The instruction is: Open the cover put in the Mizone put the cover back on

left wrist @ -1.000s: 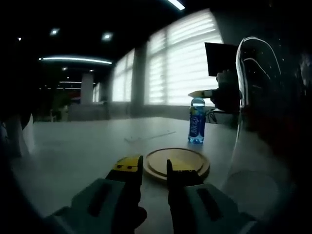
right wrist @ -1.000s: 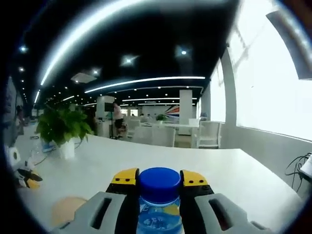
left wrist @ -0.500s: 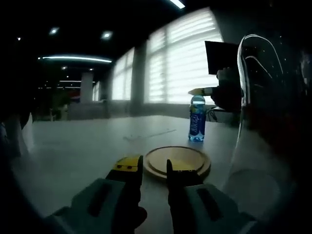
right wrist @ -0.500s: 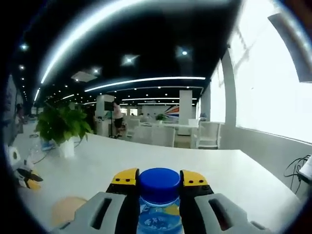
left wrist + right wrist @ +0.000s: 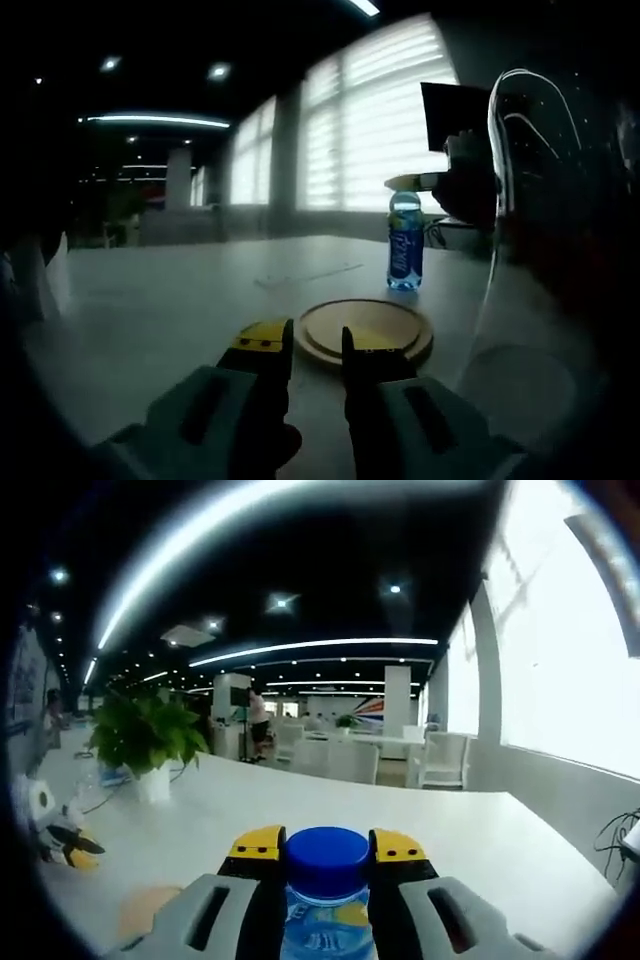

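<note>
The right gripper (image 5: 325,855) was clamped round the Mizone bottle (image 5: 404,243) at its blue cap (image 5: 326,861), upright on the table (image 5: 180,300), while the left gripper (image 5: 316,345) hung narrowly parted and empty beside the round wooden cover (image 5: 366,330), so nothing looked stowed yet.

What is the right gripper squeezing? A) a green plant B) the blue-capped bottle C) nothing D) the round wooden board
B: in the right gripper view the right gripper has its jaws closed on either side of the bottle, just under its blue cap; the plant sits far off on the table.
</note>
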Demonstrator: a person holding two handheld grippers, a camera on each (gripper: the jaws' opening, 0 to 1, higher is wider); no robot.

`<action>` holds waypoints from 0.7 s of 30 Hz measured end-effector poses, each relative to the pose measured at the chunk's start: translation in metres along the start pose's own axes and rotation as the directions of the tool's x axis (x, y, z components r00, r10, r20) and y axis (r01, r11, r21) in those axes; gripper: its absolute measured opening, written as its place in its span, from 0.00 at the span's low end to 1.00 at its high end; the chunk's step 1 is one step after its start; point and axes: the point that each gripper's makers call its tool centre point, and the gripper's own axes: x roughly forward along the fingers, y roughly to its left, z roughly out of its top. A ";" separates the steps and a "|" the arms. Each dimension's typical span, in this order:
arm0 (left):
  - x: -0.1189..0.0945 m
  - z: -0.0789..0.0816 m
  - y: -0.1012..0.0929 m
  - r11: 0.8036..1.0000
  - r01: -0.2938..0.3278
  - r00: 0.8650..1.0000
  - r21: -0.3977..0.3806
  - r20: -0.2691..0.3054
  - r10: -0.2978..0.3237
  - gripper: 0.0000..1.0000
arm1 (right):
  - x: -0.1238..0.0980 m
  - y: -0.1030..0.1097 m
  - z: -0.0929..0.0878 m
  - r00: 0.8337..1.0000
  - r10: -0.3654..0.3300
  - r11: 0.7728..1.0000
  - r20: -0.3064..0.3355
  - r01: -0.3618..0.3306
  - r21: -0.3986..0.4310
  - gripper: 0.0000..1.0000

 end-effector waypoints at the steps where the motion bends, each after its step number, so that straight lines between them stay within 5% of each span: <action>1: 0.000 0.000 0.000 1.000 -0.001 1.000 0.001 0.001 0.001 0.15 | 0.000 0.002 0.001 1.000 0.005 1.000 0.003 -0.005 -0.003 0.24; 21: -0.003 0.008 0.000 1.000 0.000 1.000 -0.002 0.021 0.000 0.15 | 0.008 0.054 -0.004 0.989 0.149 0.989 -0.013 -0.150 -0.007 0.24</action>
